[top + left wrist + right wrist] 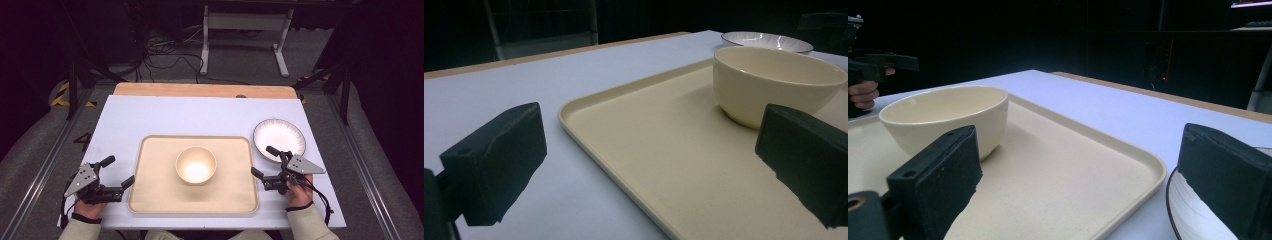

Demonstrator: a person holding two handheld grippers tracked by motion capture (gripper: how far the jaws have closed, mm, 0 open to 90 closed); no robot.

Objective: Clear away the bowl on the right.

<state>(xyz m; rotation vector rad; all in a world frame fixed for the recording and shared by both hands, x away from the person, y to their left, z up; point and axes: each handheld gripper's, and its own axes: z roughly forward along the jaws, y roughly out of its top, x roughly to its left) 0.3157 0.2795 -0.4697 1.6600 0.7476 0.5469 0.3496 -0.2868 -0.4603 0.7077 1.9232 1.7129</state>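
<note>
I'm looking down on the table (150, 117), covered in a pale sheet with a strip of bare wood along its far edge, and right in the middle sits a big cream tray (155, 192), near my side. On that tray, a little past its centre, stands a cream bowl (196, 165), upright and with nothing in it. Off the tray's far right corner, just beside it on the sheet, I've got a white plate (280, 132) with a dark rim. Now my left gripper (116, 171) is down at the tray's left edge, jaws spread wide with nothing between them; in the left gripper view one jaw hangs over the sheet and the other over the tray, the bowl beyond it. My right gripper (265, 161) sits at the tray's right edge, jaws also wide apart and holding nothing; in the right gripper view the near jaw is over the tray, the other over the plate's rim.
</note>
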